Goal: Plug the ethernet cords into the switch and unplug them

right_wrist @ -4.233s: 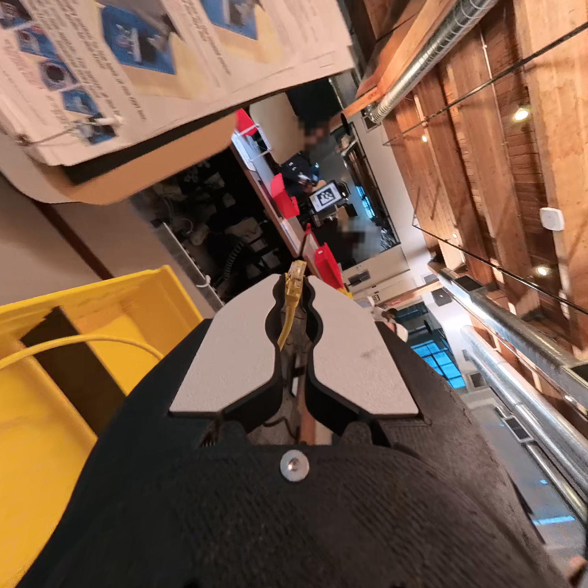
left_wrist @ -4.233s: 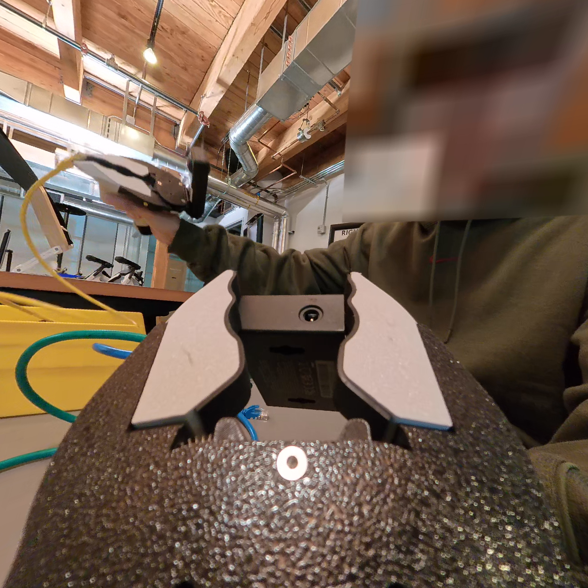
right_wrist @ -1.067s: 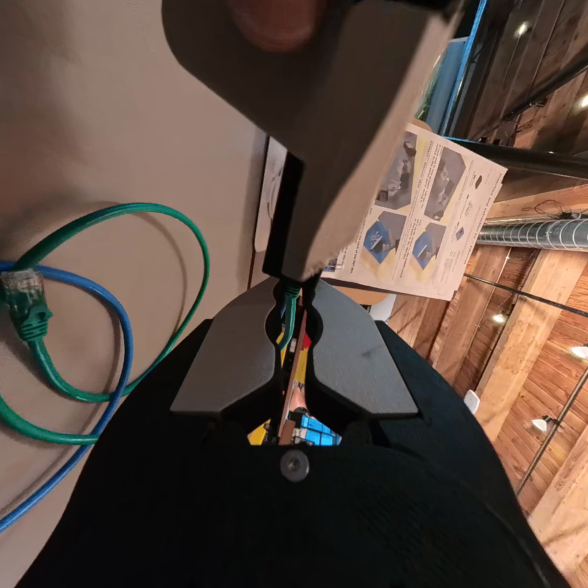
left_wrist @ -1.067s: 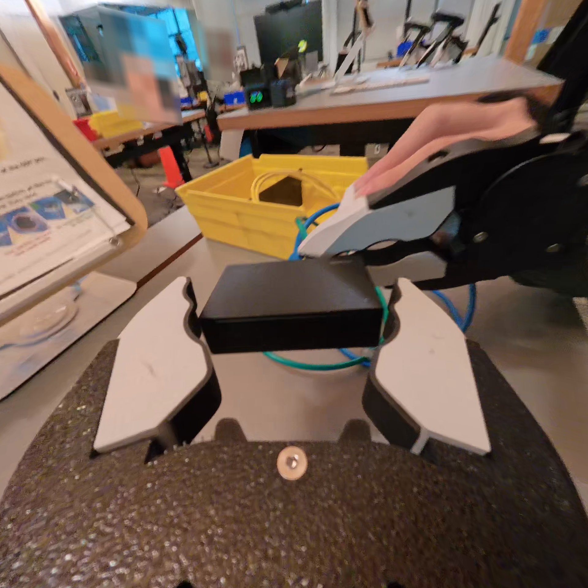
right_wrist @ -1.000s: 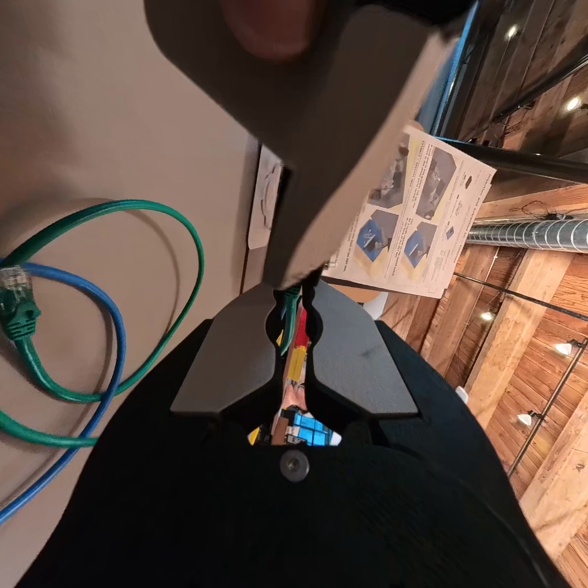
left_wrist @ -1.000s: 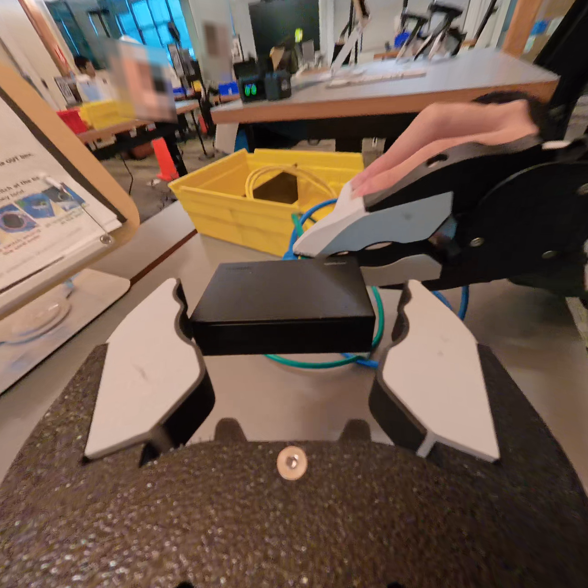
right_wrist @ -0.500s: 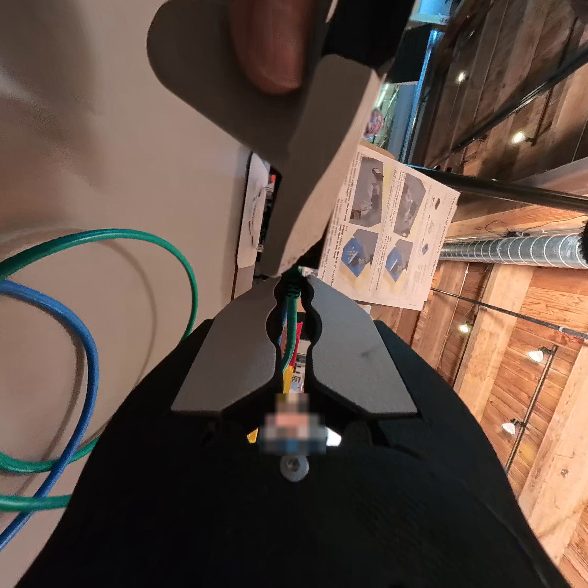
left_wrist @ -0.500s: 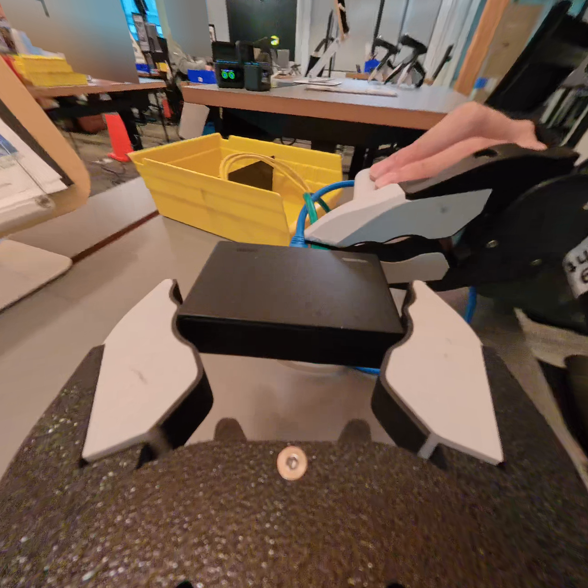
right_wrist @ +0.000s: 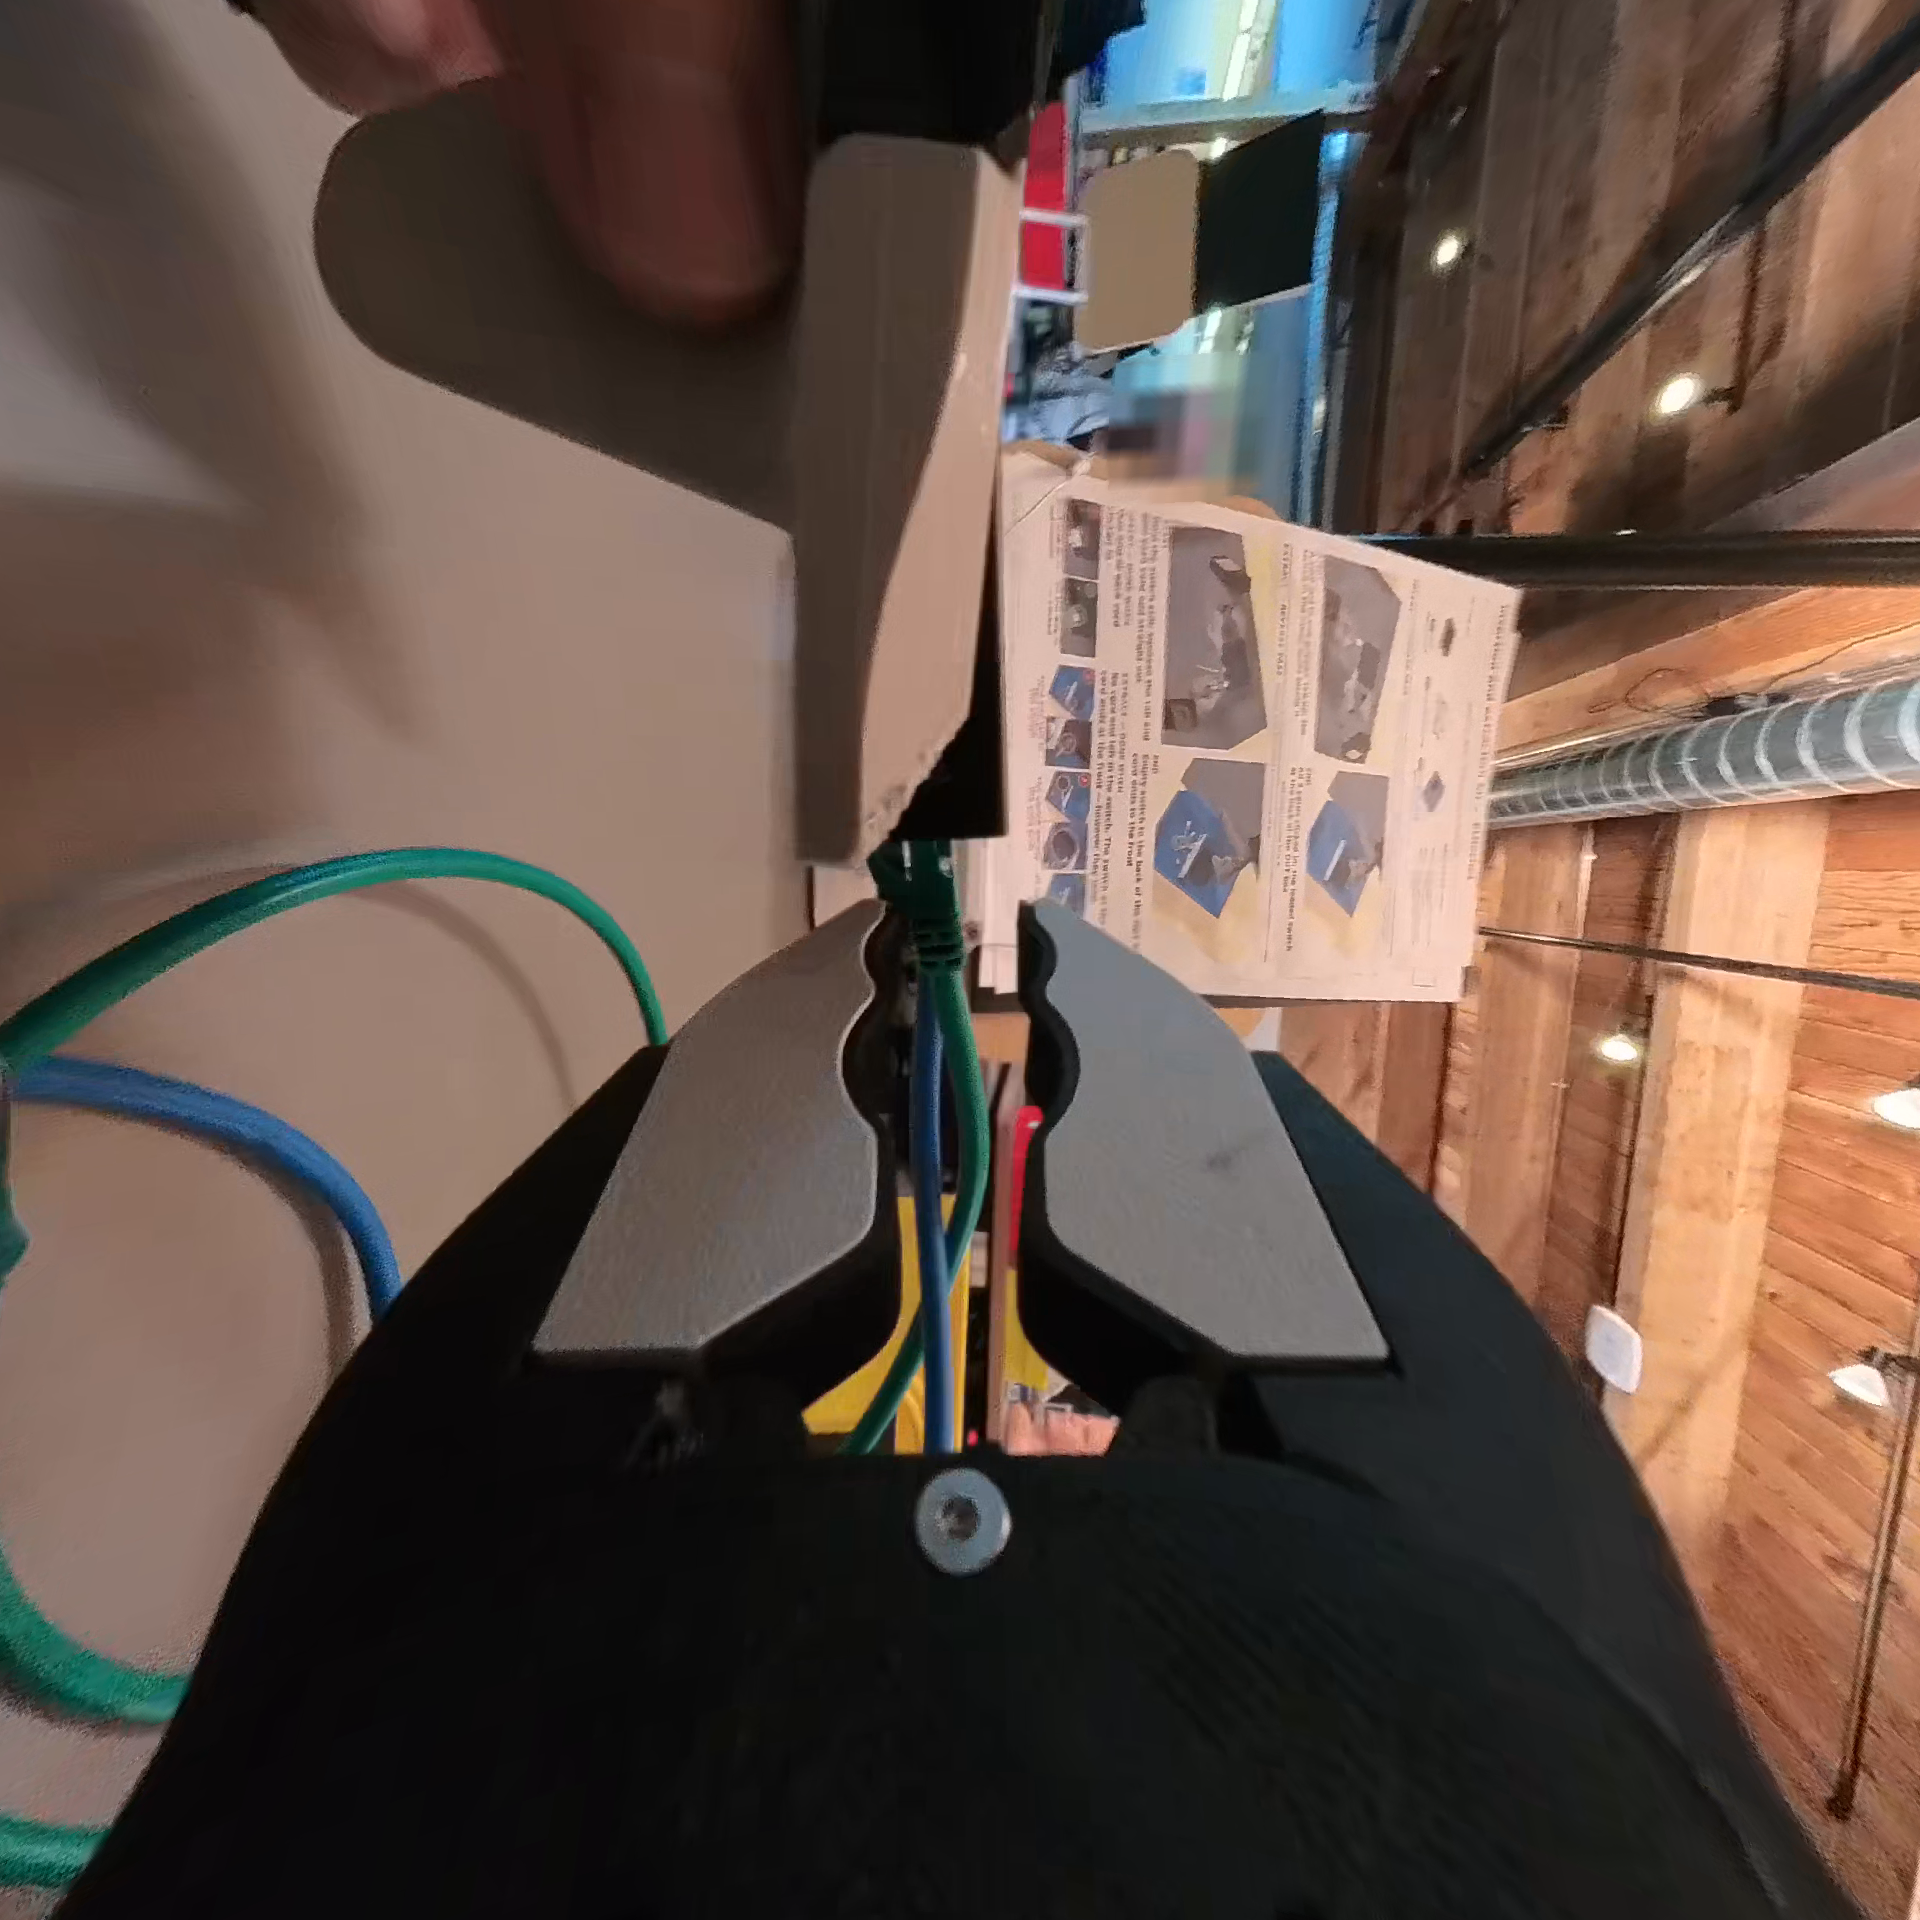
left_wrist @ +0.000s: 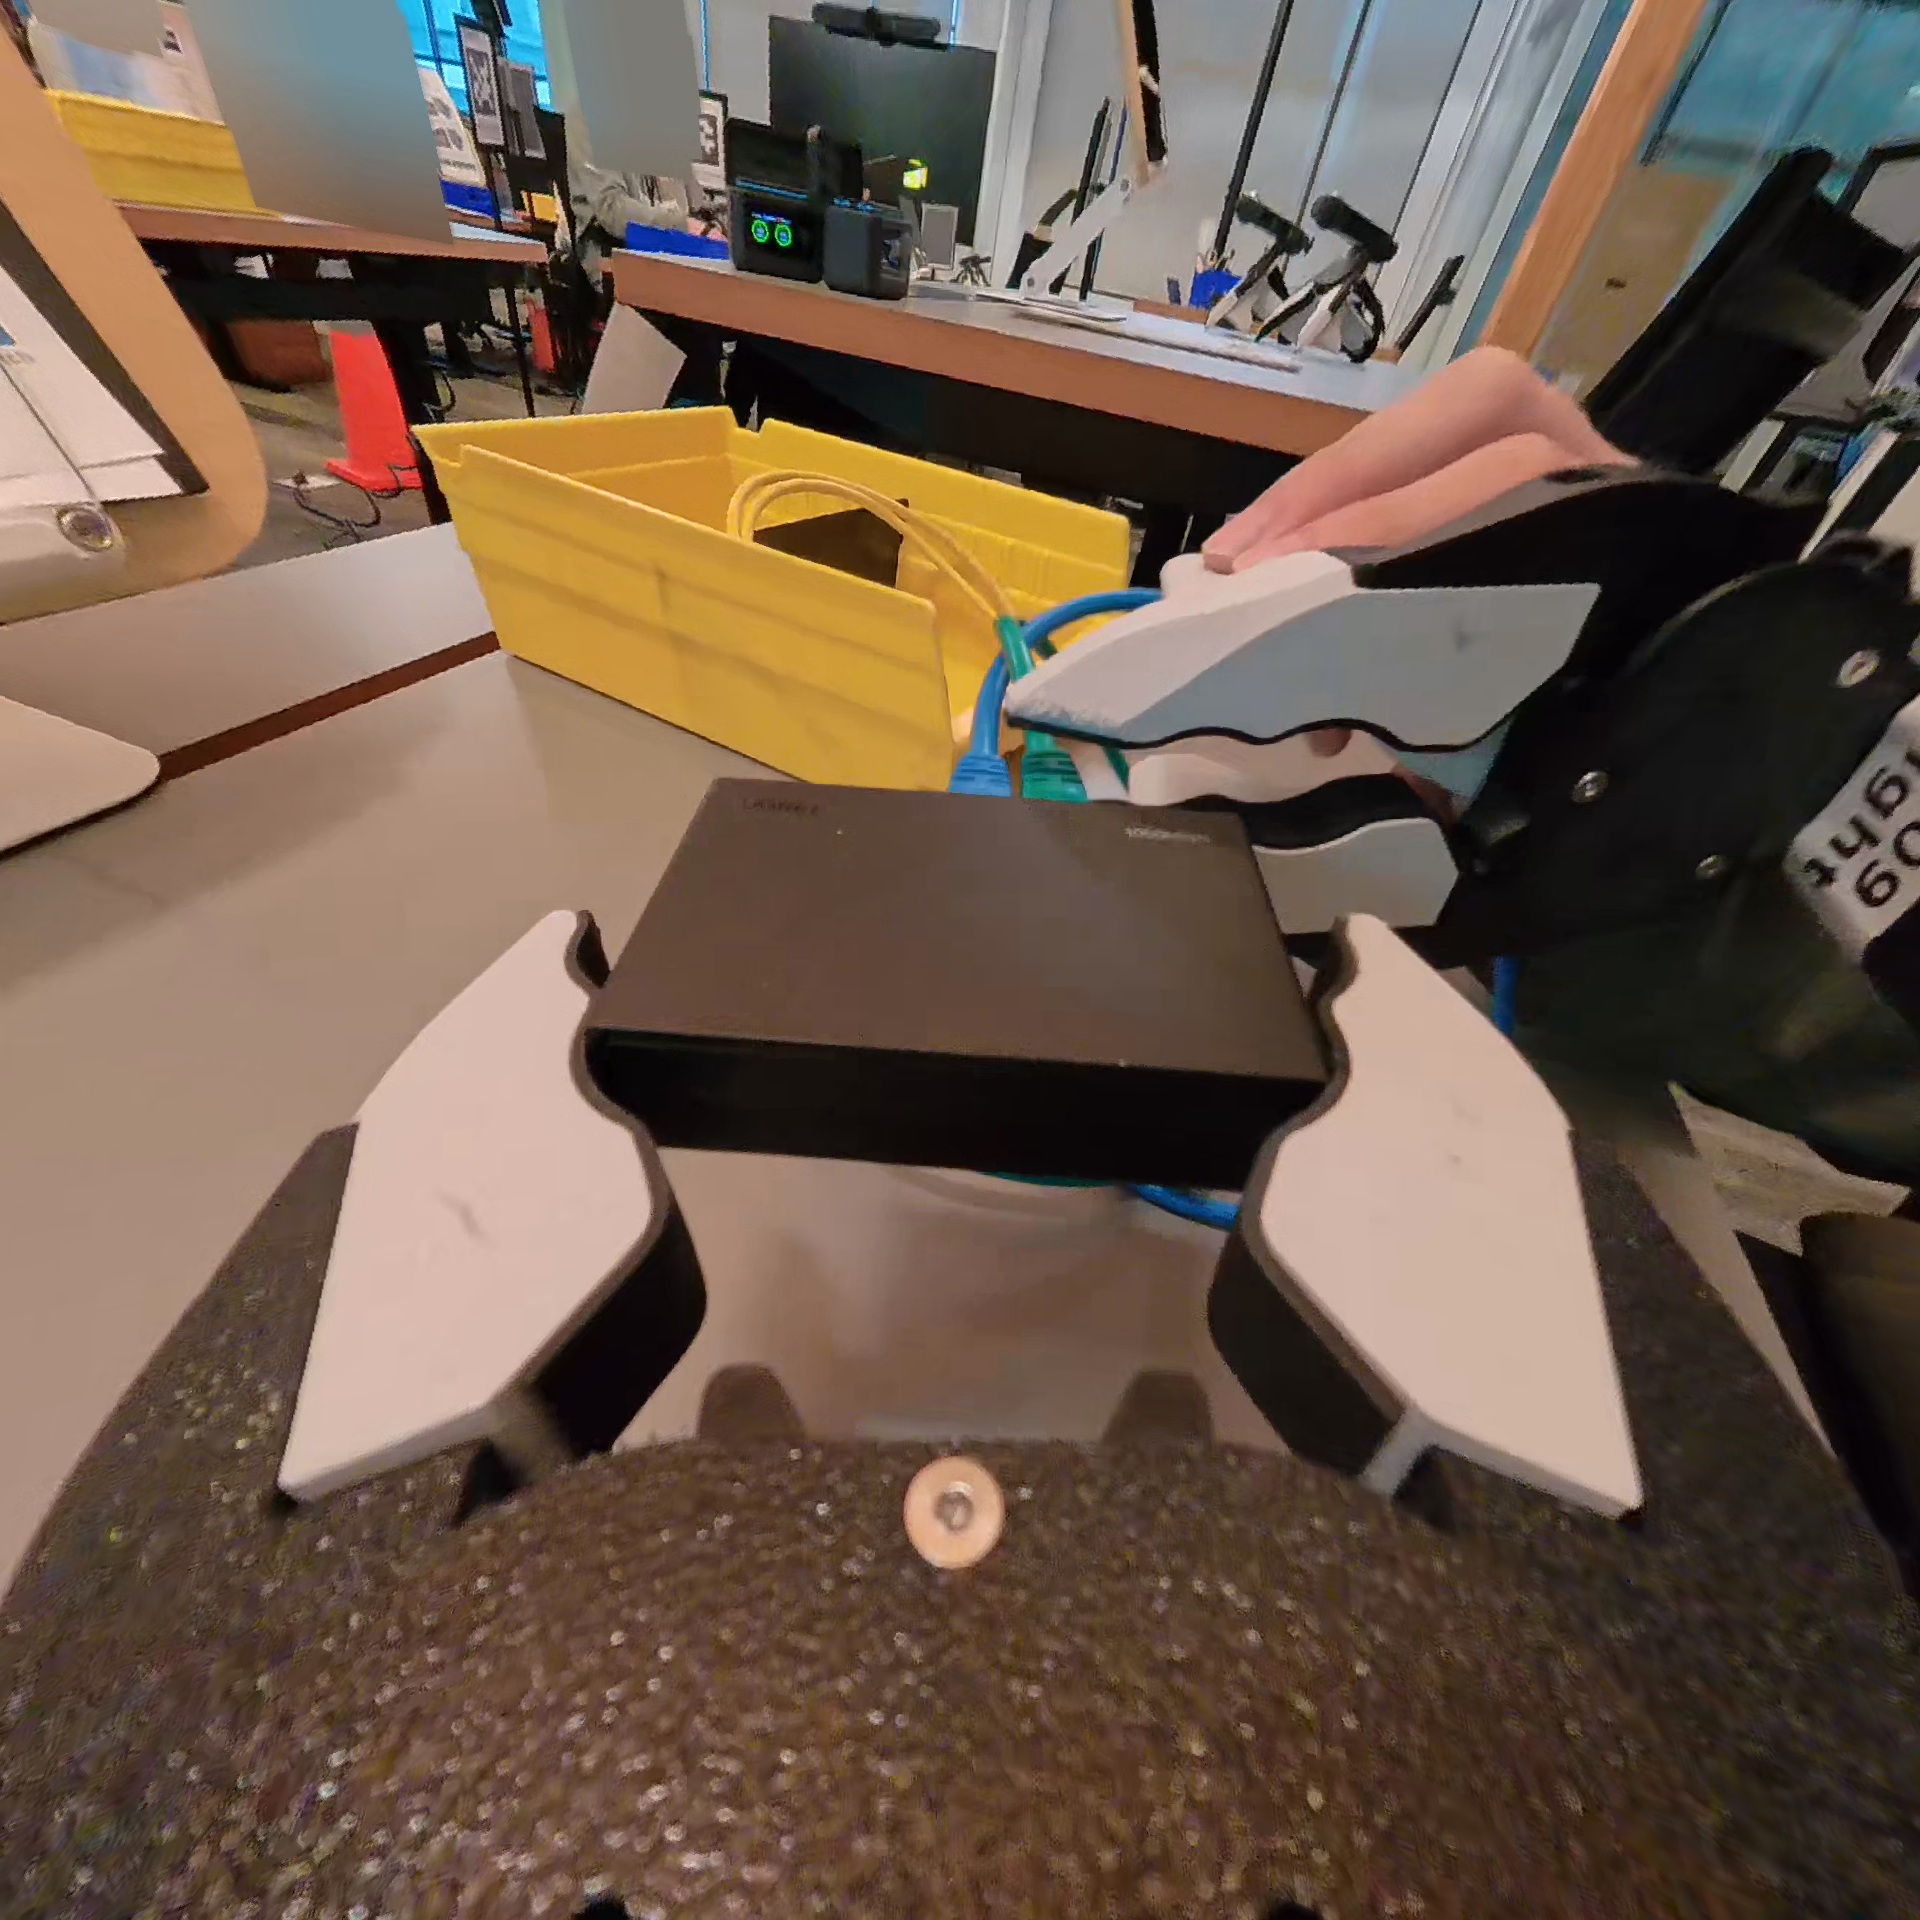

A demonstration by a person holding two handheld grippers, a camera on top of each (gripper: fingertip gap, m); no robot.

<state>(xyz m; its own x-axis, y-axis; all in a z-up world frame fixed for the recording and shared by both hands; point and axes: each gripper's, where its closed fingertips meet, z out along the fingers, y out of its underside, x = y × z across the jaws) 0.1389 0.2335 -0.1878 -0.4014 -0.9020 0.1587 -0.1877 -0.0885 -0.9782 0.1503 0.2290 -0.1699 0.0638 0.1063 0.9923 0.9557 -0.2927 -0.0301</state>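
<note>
**Switch clamped on the left, right fingers parted around the green plug**

Your left gripper (left_wrist: 951,997) points forward and level over the grey table (left_wrist: 312,831), and its two white fingers (left_wrist: 468,1195) press against the short sides of the flat black rectangular switch (left_wrist: 951,956), holding it raised above the tabletop. The switch's top face carries small pale printing near its two far corners; I leave the words unsaid.

Your right gripper (right_wrist: 945,925) is rolled onto its side, so its wrist view shows the table as a vertical wall on the left. In the left wrist view it comes in from the right, with your hand (left_wrist: 1392,488) resting flat along its upper finger. Its fingers stand slightly apart, with a clear gap between them; the green ethernet cord (right_wrist: 961,1091) and the blue ethernet cord (right_wrist: 930,1143) run through that gap, and neither finger visibly pinches either one.

The green plug (left_wrist: 1049,774) and the blue plug (left_wrist: 977,774) sit side by side at the switch's far edge, just past the right fingertips. Whether each is fully seated in its port, the views do not show.

Behind the switch stands an open yellow plastic bin (left_wrist: 665,613) with a pale yellow cable (left_wrist: 831,499) coiled inside. A white sticker with black lettering sits on the right gripper's body (left_wrist: 1860,842), and a printed instruction sheet with photographs (right_wrist: 1247,748) stands on a board at the left of the table.
</note>
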